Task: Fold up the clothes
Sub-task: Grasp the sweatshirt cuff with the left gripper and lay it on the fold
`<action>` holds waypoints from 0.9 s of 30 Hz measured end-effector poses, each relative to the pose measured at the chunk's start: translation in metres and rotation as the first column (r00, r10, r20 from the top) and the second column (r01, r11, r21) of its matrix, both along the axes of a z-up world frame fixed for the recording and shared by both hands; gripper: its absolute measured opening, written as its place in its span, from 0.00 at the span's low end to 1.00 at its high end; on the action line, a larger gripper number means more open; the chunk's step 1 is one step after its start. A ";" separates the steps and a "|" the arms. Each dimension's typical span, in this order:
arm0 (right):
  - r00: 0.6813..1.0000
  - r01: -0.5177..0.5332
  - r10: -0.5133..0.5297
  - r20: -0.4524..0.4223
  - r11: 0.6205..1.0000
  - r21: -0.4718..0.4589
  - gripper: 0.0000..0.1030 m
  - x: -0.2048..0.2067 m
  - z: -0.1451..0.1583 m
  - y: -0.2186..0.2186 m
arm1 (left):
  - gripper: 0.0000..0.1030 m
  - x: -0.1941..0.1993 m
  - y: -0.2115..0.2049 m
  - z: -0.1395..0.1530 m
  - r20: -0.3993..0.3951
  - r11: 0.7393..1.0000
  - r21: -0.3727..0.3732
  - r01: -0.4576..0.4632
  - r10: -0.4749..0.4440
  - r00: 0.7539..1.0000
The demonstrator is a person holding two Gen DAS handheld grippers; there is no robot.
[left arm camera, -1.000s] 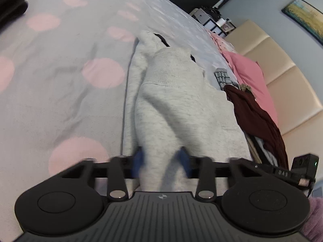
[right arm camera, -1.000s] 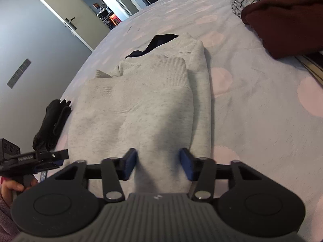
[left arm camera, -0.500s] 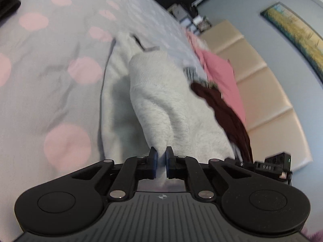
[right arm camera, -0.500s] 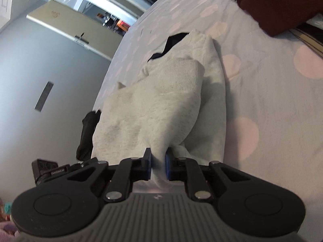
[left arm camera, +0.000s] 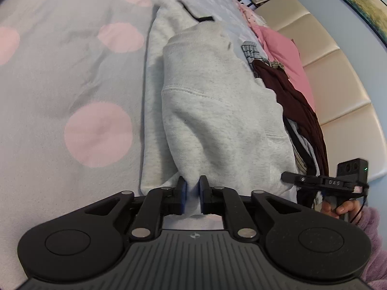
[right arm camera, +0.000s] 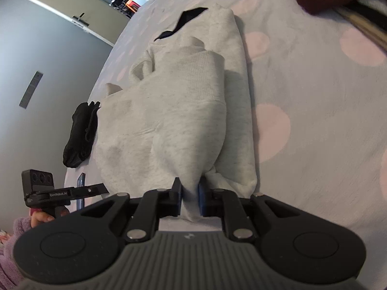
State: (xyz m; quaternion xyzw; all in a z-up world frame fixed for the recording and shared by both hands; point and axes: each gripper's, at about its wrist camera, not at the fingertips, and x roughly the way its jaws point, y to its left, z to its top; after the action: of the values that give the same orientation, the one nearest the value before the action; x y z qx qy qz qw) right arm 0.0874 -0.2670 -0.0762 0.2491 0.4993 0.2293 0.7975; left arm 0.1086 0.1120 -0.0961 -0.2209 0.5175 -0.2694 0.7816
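A light grey sweatshirt lies partly folded on a grey bedspread with pink dots; its sleeves lie over the body and a black neck lining shows at the far end. My left gripper is shut on the near edge of the sweatshirt. My right gripper is shut on the sweatshirt's near edge too, a fold of cloth pinched between its blue pads. Both hold the near edge lifted a little. Each gripper shows in the other's view, the right gripper at the right and the left gripper at the left.
A pile of dark red and striped clothes and a pink garment lie to the right by the beige headboard. A folded black garment lies at the bed's left edge. A door stands beyond.
Both grippers were open around the sweatshirt's near edge a second ago. They have shut on it and lifted it, and the folded cloth has bunched up toward the far end.
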 end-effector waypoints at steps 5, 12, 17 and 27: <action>0.989 0.007 0.013 0.147 0.992 -0.128 0.61 -0.004 0.032 0.007 | 0.60 -0.003 0.002 0.028 0.137 0.997 0.066 -0.033 0.024 0.990; 0.981 0.037 -0.009 0.196 0.990 -0.140 0.67 0.039 0.030 0.012 | 0.61 0.041 -0.006 0.029 0.203 0.990 0.013 -0.138 0.133 0.970; 0.975 0.058 -0.026 0.222 0.989 -0.138 0.74 0.072 0.027 0.015 | 0.60 0.067 -0.016 0.024 0.215 0.991 0.013 -0.134 0.128 0.968; 0.979 -0.036 0.057 0.194 0.993 -0.112 0.26 0.096 0.015 0.037 | 0.15 0.078 -0.034 0.025 0.237 0.999 0.032 -0.034 0.025 0.971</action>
State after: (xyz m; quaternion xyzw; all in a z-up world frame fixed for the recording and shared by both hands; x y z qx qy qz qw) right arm 0.1839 -0.2298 -0.0613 0.1699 0.4356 0.2439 0.8497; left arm 0.1862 0.0780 -0.0715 -0.1808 0.4220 -0.2729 0.8454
